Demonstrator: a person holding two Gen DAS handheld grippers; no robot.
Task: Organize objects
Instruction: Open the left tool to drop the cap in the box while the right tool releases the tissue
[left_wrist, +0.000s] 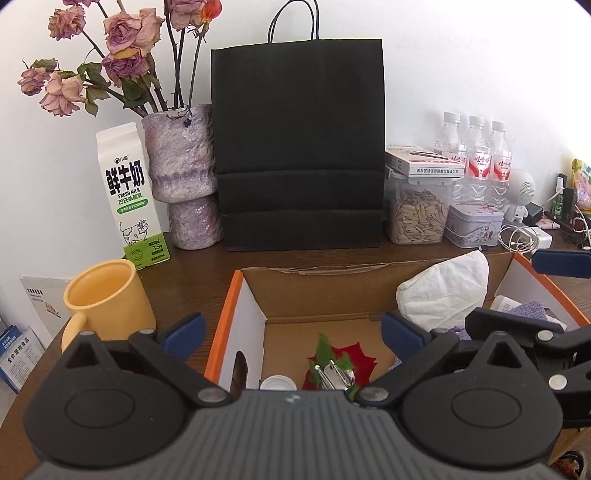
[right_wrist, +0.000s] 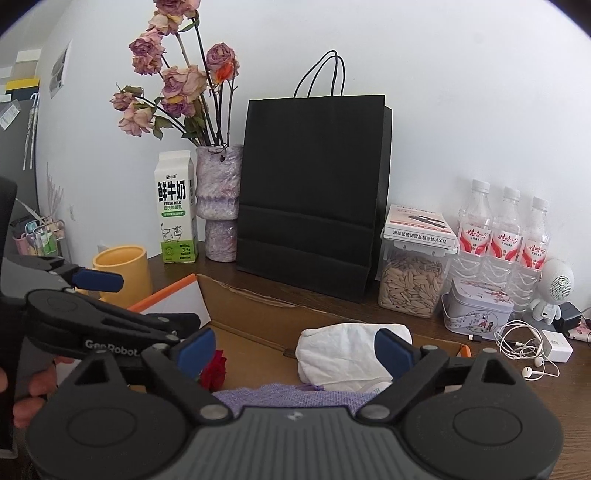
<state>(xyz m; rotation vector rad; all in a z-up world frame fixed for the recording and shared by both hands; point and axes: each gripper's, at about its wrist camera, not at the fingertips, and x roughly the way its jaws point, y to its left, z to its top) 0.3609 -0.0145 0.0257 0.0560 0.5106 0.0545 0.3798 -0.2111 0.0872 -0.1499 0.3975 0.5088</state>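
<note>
An open cardboard box (left_wrist: 310, 295) with an orange rim stands on the wooden desk. Inside lie a red artificial rose (left_wrist: 351, 360) with green leaves, a shiny metal clip (left_wrist: 334, 374), a white cap (left_wrist: 277, 383), a white crumpled cloth (left_wrist: 447, 291) and a purple knitted cloth (right_wrist: 291, 397). My left gripper (left_wrist: 291, 334) hangs open over the box's left half, nothing between its blue pads. My right gripper (right_wrist: 295, 350) is open above the purple cloth, in front of the white cloth (right_wrist: 343, 350). The left gripper (right_wrist: 99, 295) also shows at the left of the right wrist view.
A yellow mug (left_wrist: 107, 299) stands left of the box. Along the wall are a milk carton (left_wrist: 129, 195), a vase of dried roses (left_wrist: 181, 173), a black paper bag (left_wrist: 299, 144), a seed jar (left_wrist: 417, 214), a tin (left_wrist: 472, 225), three water bottles (right_wrist: 506, 229) and earphones (right_wrist: 524, 350).
</note>
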